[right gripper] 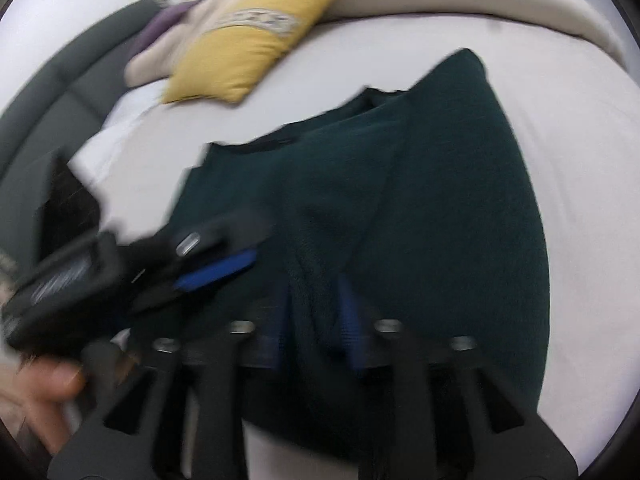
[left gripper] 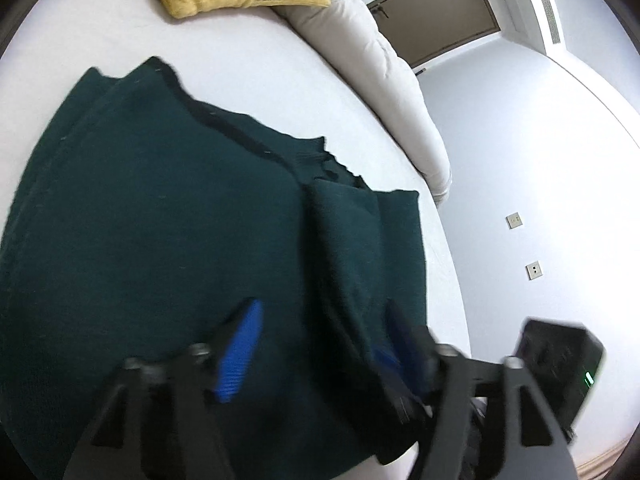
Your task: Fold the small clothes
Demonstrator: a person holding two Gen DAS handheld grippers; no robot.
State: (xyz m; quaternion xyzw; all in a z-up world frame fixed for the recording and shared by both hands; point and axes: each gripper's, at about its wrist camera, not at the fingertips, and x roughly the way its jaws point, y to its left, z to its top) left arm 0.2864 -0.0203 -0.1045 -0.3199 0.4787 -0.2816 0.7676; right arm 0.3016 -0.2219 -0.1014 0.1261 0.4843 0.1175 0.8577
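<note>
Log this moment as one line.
garment: dark green top partly folded on bed | left gripper: open | right gripper: open, fabric between fingers

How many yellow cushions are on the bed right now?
1. The yellow cushion lies on the white sheet beyond the green garment, against the beige duvet; others may sit outside view.

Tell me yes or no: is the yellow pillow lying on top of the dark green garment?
No, the yellow pillow lies on the white sheet, apart from the dark green garment, with bare sheet between them.
</note>
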